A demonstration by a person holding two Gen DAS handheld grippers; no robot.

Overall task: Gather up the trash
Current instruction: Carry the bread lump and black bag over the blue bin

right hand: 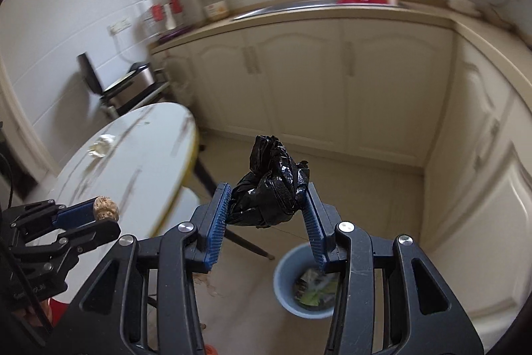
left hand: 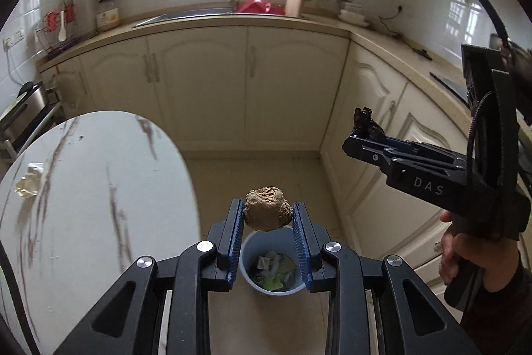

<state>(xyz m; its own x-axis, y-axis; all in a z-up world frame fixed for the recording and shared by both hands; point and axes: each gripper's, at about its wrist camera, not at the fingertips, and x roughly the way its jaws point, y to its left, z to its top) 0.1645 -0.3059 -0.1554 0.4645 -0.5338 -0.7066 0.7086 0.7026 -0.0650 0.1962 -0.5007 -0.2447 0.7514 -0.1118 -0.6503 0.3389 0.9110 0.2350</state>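
Currently the left gripper is clamped on a brown wrinkled lump, held above the blue trash bin on the floor. The right gripper is clamped on a crumpled black plastic bag, with the bin below and slightly to its right. A crumpled white paper lies on the round marble-pattern table, not yet collected.

Risk: the bin opening is small. The rounded lump could bounce off the rim; the light bag could drift or cling to the ridged pads. Releasing off-centre would put trash on the floor.
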